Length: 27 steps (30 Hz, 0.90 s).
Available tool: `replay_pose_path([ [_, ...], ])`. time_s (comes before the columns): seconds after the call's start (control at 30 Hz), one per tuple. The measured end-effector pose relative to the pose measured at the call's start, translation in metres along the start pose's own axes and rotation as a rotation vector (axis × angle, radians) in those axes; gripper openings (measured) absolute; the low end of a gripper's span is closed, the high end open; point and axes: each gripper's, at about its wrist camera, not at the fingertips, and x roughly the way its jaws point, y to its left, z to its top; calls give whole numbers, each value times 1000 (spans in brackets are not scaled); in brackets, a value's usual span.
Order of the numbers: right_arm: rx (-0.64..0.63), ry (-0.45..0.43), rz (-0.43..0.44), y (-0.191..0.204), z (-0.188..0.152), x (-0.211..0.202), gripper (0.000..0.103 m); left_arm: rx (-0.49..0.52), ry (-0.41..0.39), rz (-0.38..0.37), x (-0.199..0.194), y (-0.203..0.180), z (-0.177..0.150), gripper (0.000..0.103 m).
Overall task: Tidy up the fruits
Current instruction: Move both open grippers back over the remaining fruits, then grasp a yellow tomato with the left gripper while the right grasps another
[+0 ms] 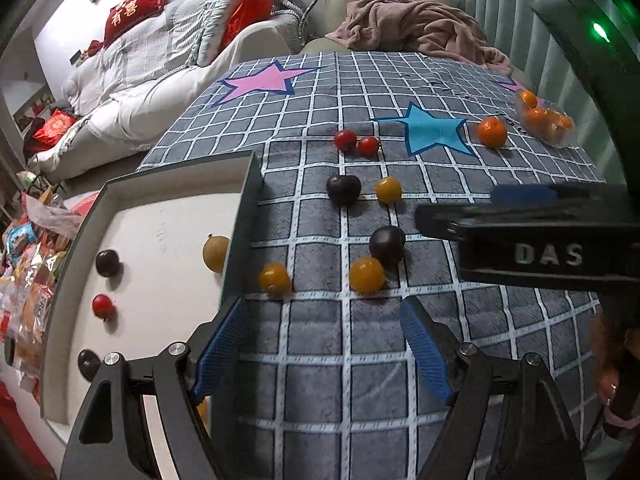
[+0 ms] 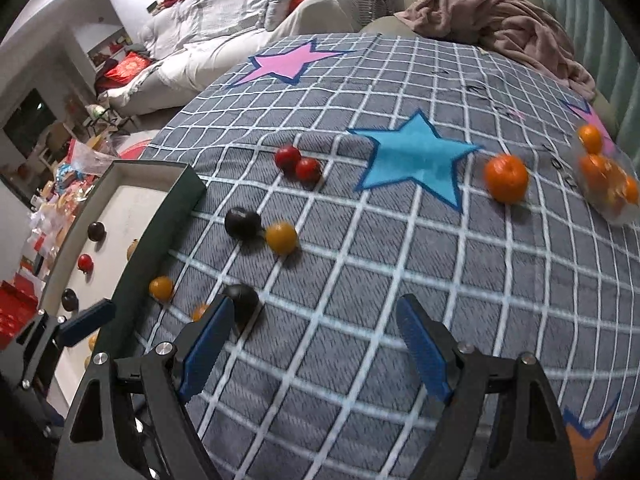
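Small fruits lie scattered on a grey checked cloth (image 1: 360, 360): two red ones (image 1: 356, 142), dark plums (image 1: 343, 189) (image 1: 386, 243), yellow-orange ones (image 1: 367, 275) (image 1: 274, 278) and an orange (image 1: 491, 131). A green-walled tray (image 1: 236, 240) at the left holds a plum (image 1: 107, 263), a red fruit (image 1: 103, 306) and a few others. My left gripper (image 1: 324, 344) stands open over the cloth beside the tray's wall, empty. My right gripper (image 2: 316, 340) is open too, empty, with a dark plum (image 2: 242, 300) just past its left finger. The right gripper (image 1: 520, 224) crosses the left wrist view's right side.
A clear plastic pack of oranges (image 1: 546, 120) sits at the cloth's far right. A pink blanket (image 1: 416, 28) lies on the armchair behind. A sofa with red cushions (image 1: 136, 8) and piles of packets (image 1: 28, 264) on the floor are to the left.
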Motion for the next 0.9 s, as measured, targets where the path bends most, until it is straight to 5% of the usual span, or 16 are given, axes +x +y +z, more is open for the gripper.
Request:
replay_pose_path([
  [0.1, -24, 7, 6, 3, 8, 13, 85, 14, -7, 0, 7, -5, 2, 80],
  [0.37, -90, 6, 33, 17, 20, 36, 60, 9, 1, 4, 27, -13, 7, 80],
  [0.47, -120, 1, 35, 22, 22, 38, 31, 11, -15, 5, 29, -15, 10, 79],
  [0.5, -129, 1, 34, 23, 21, 39, 23, 9, -18, 3, 29, -16, 10, 77],
  [0.57, -131, -10, 39, 22, 20, 38, 23, 17, -16, -6, 30, -18, 10, 53],
  [0.77, -83, -30, 57, 7, 10, 27, 23, -13, 2, -63, 33, -17, 8, 23],
  [0.9, -42, -44, 76, -6, -2, 12, 23, -19, 12, -73, 31, -17, 4, 23],
])
